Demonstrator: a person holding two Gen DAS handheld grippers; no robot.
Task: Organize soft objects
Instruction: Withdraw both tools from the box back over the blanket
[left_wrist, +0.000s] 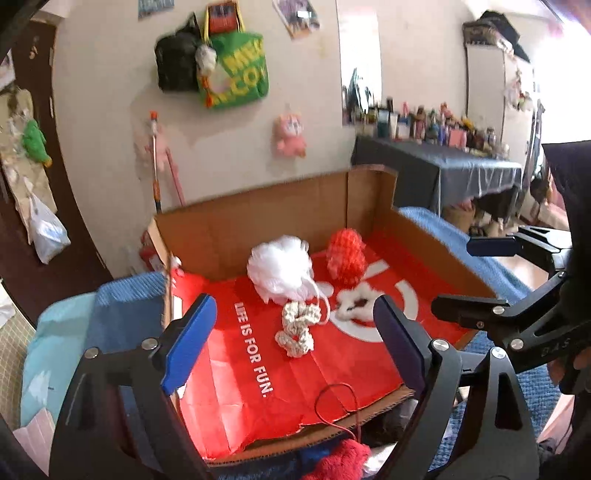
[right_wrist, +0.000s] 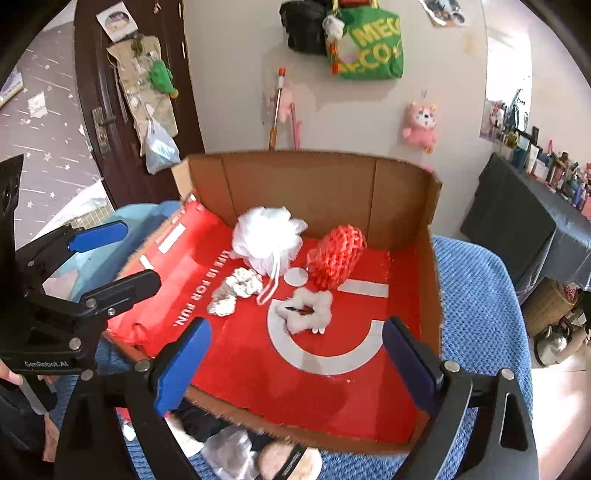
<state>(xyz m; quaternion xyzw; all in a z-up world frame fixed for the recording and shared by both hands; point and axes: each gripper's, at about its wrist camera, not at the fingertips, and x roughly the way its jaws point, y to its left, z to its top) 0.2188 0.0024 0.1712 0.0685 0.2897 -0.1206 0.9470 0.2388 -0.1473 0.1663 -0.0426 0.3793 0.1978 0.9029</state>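
Cardboard box (right_wrist: 332, 177) lined with a red sheet (right_wrist: 332, 387) printed "LIFE IS FOR FUN." sits on a blue knitted cover (right_wrist: 480, 295), and we see four soft items lying inside it. White mesh bath pouf (right_wrist: 266, 236) rests near the back wall, its cord loop trailing forward. Red-orange mesh pouf (right_wrist: 334, 258) lies just beside it on the right, the two close but we cannot tell if touching. Cream crocheted scrunchie (left_wrist: 297, 332) lies in front of the white pouf, near the slogan. White fluffy scrunchie (right_wrist: 304, 314) lies on the sheet's white logo, in front of the red pouf. We hold the left gripper (left_wrist: 295, 345) above the box's near edge, jaws wide apart, nothing between the blue pads. Right gripper (right_wrist: 295, 365) hangs likewise over the near edge, jaws spread wide, empty. More soft things, including a red fuzzy item (left_wrist: 340, 461), lie outside the box at the near edge. Pink plush toy (right_wrist: 421, 125) hangs on the wall behind.
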